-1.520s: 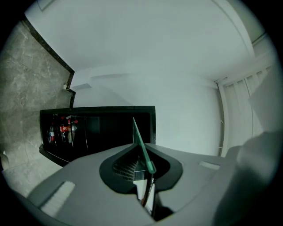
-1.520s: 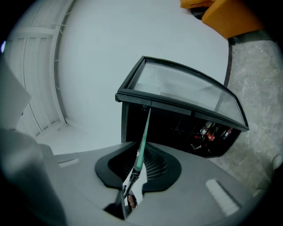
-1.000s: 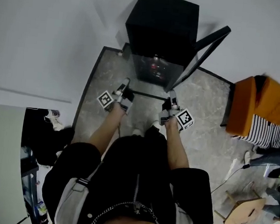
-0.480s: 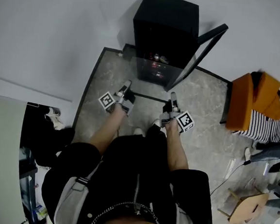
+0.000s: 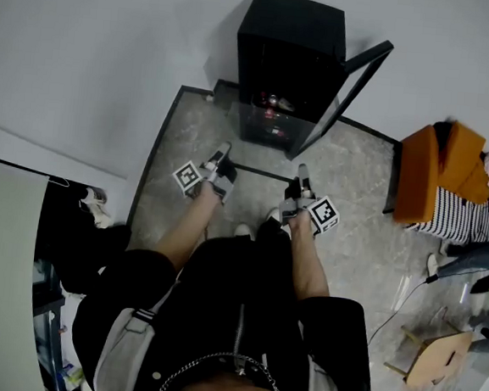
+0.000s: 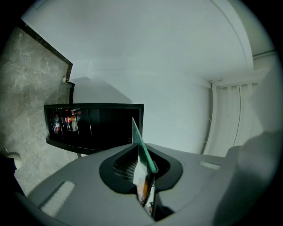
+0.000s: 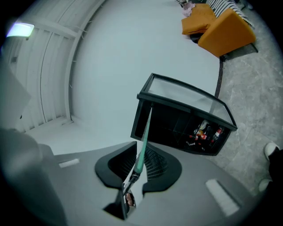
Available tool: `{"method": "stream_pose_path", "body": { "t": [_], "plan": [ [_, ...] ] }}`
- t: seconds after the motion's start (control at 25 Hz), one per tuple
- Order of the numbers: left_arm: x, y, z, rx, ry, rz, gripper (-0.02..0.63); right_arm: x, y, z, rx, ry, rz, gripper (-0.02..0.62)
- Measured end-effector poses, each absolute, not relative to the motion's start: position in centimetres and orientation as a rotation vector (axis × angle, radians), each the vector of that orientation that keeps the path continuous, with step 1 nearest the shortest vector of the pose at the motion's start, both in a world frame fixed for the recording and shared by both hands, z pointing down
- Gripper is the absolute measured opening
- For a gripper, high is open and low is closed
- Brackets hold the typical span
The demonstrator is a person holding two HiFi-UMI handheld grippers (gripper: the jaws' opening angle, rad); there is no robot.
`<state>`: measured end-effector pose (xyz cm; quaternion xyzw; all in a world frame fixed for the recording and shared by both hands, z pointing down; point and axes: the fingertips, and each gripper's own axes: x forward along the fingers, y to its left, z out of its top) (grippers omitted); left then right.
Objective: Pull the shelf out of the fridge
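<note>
The black mini fridge (image 5: 292, 41) stands at the wall with its glass door (image 5: 349, 91) swung open and bottles (image 5: 274, 104) inside. The glass shelf (image 5: 261, 172) is out of the fridge, held level between both grippers; only its thin dark edge shows in the head view. My left gripper (image 5: 223, 153) is shut on the shelf's left side, whose green edge (image 6: 143, 150) runs between its jaws (image 6: 141, 165). My right gripper (image 5: 302, 173) is shut on the right side, the glass edge (image 7: 142, 148) again between the jaws (image 7: 139, 165). The fridge (image 6: 106, 126) (image 7: 177, 123) lies ahead, apart from the shelf.
An orange padded seat (image 5: 438, 169) with striped cloth (image 5: 467, 223) stands at the right, and a wooden stool (image 5: 433, 369) sits lower right. The grey stone floor has a dark border (image 5: 148, 173) on the left. The person's shoes (image 5: 241, 230) are just behind the grippers.
Both grippers have drawn back from the fridge together with the shelf. The gap between shelf and fridge has widened. Both grips look the same.
</note>
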<state>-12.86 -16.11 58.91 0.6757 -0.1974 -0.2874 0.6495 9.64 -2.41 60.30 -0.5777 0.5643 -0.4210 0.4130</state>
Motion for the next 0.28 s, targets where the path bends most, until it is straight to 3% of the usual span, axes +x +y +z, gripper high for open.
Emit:
{"method": "stream_pose_path", "body": {
  "t": [0.28],
  "plan": [
    [-12.66,-15.7,58.47,1.536,-0.43,-0.648,0.031,9.5,-1.84,59.65,-1.446,1.42,-1.045,0.048]
  ]
}}
